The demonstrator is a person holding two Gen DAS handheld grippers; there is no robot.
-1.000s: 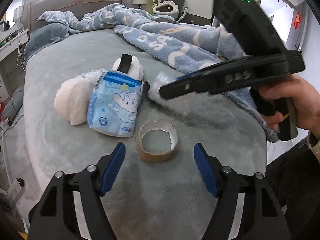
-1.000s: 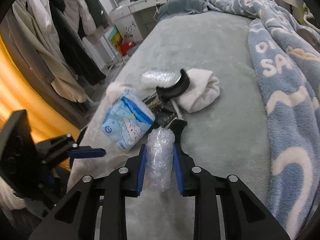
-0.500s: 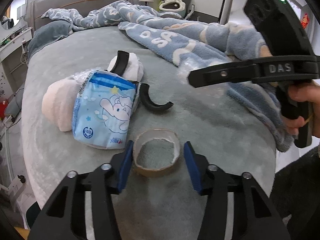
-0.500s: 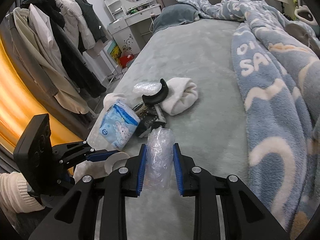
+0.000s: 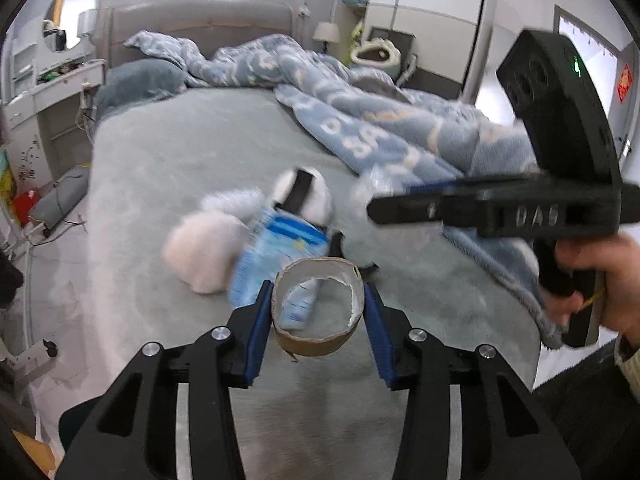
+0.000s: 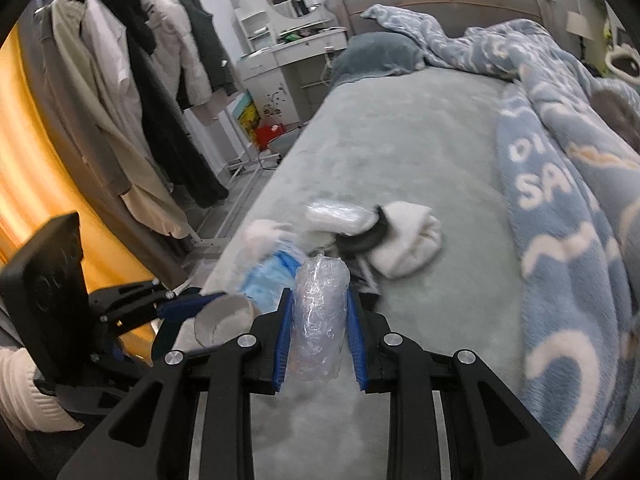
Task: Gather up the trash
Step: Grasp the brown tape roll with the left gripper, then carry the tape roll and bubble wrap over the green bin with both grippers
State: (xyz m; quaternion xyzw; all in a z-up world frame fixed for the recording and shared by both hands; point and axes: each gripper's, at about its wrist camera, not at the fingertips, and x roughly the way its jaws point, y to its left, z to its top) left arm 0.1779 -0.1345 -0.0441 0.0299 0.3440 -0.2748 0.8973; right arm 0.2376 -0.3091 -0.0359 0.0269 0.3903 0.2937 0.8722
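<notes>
The left tool (image 5: 318, 310) was clamped on the cardboard tape ring (image 5: 318, 306), low in the frame's centre; the right tool (image 6: 318, 334) was clamped on a crumpled plastic wrap (image 6: 318, 316). Both grips should remain firm but gentle, because these things crush easily. Behind them, mid-frame, a blue wipes packet (image 5: 280, 248) lay on the grey bed (image 5: 180, 152). A blue blanket (image 6: 568, 184) covered its right side.

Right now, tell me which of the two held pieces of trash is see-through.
The crumpled plastic wrap in the right gripper; light passes through it. The left gripper holds an opaque brown cardboard tape ring.
</notes>
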